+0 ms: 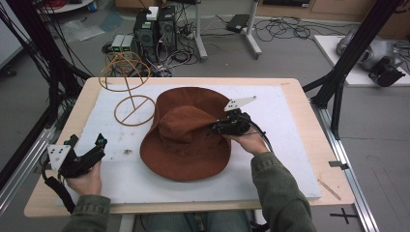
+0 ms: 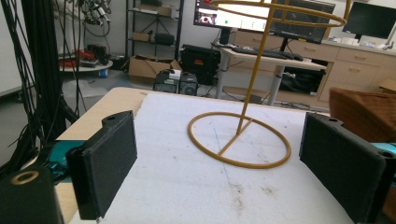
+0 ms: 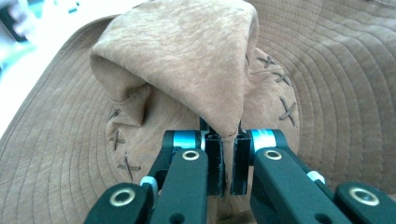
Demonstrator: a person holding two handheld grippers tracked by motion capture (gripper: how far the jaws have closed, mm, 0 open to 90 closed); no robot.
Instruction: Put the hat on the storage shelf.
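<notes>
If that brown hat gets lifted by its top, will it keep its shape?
Probably not: the hat looks soft, its crown folding where the right hand-held gripper pinches it. The wide brim would likely droop. It seems light.

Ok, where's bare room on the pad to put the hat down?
Free: the pad right of the hat, out to its right edge, and the near-left strip between hat and left gripper. Crowded: far-left corner, where the wire stand sits close to the brim.

No legible text or labels anywhere.
</notes>
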